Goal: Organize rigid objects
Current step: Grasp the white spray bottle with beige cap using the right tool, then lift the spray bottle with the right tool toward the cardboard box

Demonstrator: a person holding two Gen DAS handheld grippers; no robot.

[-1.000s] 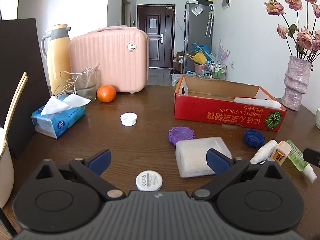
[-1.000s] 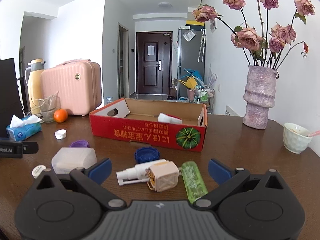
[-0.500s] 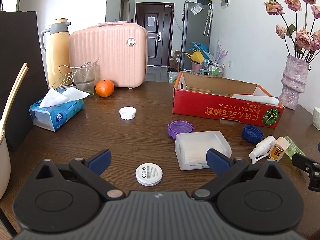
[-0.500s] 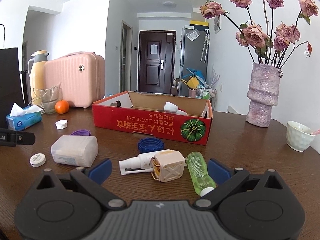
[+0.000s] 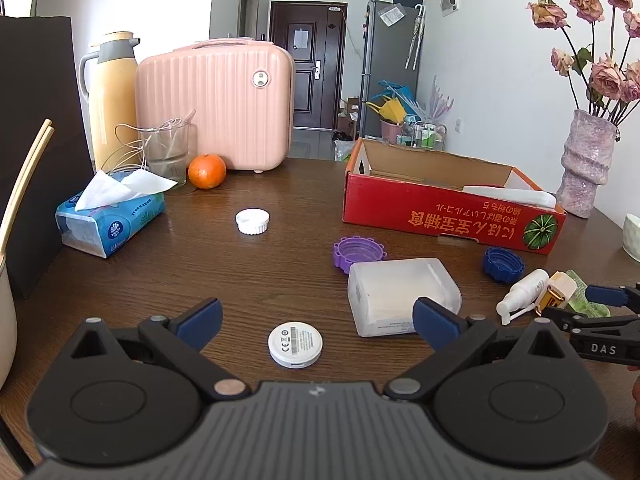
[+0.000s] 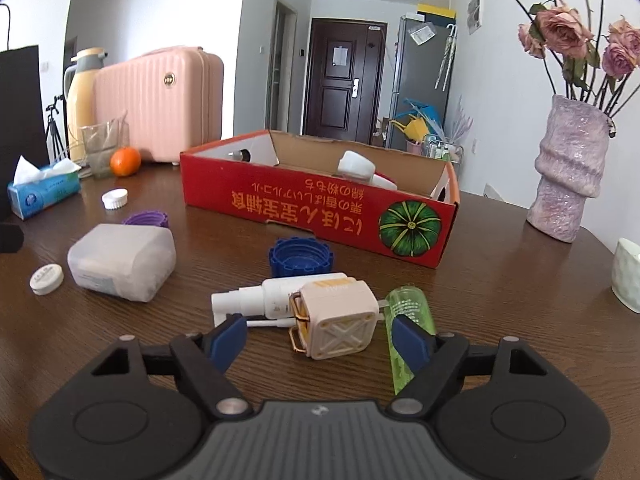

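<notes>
Several loose things are strewn over the dark wooden table (image 6: 500, 280), and going from the left: a white round puck (image 5: 295, 344) lies just ahead of the left gripper (image 5: 316, 318), whose jaws stand wide apart with nothing between them; the frosted plastic box (image 5: 400, 296) sits just beyond its right pad. Next come the blue cap (image 6: 300, 257), then a white spray bottle (image 6: 276, 296) lying on its side with its nozzle to the left, touching a cream cube-shaped case (image 6: 340, 320), and to the right of that a green tube (image 6: 408, 312) lying with its long axis running away from the viewer. The right gripper (image 6: 320, 340) is the nearer hand by far: the cube sits squarely between its two blue pads, which have just been closing in but do not yet press on it, a gap showing at each side. The right pad overlaps the green tube, so the squeeze may well nudge it. Beyond stands the red cardboard box (image 6: 320, 208), already holding a white bottle, probably where the cube belongs.
</notes>
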